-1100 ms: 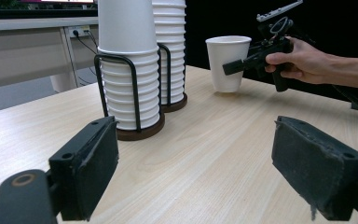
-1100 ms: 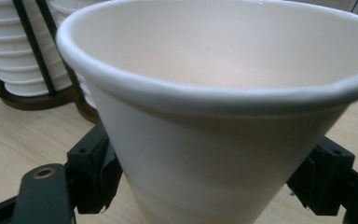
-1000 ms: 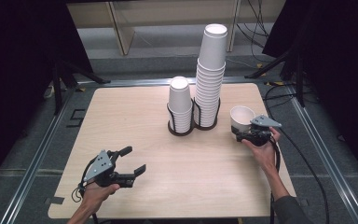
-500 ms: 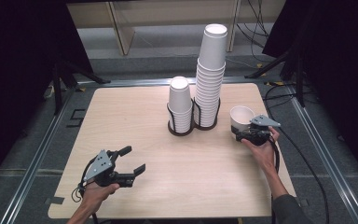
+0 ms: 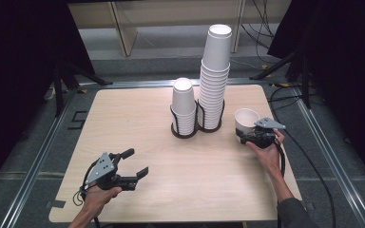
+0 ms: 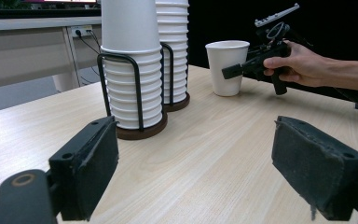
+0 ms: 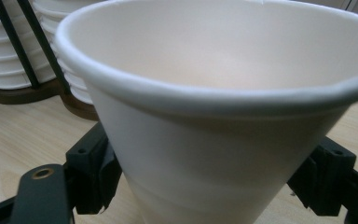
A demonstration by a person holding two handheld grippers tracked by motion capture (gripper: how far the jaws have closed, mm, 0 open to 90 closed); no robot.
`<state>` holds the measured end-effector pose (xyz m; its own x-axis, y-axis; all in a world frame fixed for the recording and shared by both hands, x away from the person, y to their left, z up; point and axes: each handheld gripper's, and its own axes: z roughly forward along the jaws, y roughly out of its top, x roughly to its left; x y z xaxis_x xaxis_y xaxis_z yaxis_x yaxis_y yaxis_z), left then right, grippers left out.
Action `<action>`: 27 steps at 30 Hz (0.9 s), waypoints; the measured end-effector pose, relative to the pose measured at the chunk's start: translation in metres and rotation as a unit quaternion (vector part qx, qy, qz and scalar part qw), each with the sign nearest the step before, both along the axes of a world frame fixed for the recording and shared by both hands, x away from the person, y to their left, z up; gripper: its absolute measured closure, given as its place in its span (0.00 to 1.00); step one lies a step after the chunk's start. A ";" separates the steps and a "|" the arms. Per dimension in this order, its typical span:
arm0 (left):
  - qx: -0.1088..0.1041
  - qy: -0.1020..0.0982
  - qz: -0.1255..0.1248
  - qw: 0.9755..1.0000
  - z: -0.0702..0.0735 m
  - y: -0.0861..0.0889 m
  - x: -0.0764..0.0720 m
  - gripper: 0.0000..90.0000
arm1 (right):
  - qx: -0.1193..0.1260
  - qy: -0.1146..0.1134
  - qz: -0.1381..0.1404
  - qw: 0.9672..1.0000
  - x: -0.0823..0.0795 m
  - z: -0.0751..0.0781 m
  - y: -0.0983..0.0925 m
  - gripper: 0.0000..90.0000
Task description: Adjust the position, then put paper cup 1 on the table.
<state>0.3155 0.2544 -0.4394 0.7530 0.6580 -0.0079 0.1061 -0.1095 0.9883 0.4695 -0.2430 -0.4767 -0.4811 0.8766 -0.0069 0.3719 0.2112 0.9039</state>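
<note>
Right hand-held gripper [image 5: 248,138]: my jaws hold the single white paper cup [image 5: 245,122] low on its wall.
Left hand-held gripper [image 5: 132,165]: wide, empty.
Cup location: light wooden worktop [image 5: 138,118], just beside the black wire cup rack [image 5: 197,124].
Technique: grip lightly — thin wall dents.
Cup axis: vertical — mouth up.
</note>
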 end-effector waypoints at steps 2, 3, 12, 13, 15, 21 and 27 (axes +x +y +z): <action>0.000 0.001 0.001 1.000 0.000 0.000 0.000 0.16 | 0.003 0.002 0.000 1.000 0.000 -0.001 0.000 0.24; -0.005 -0.004 -0.002 1.000 0.000 0.000 0.001 0.16 | 0.002 0.003 0.000 1.000 0.000 0.000 0.000 0.24; -0.011 -0.009 -0.006 1.000 -0.001 -0.001 0.002 0.16 | 0.006 0.011 -0.003 1.000 -0.001 -0.001 0.002 0.23; -0.009 -0.008 -0.005 1.000 -0.001 -0.001 0.002 0.16 | 0.007 0.011 -0.004 1.000 -0.001 -0.001 0.002 0.23; -0.001 -0.001 0.000 1.000 0.000 0.000 0.001 0.16 | 0.003 0.008 0.002 1.000 0.000 -0.001 0.000 0.23; 0.001 -0.002 0.001 1.000 0.000 0.001 0.001 0.16 | 0.004 0.005 0.003 1.000 0.001 -0.003 0.000 0.22; -0.015 -0.009 -0.004 1.000 -0.001 0.000 0.001 0.16 | 0.010 0.018 0.002 1.000 0.000 -0.002 0.000 0.20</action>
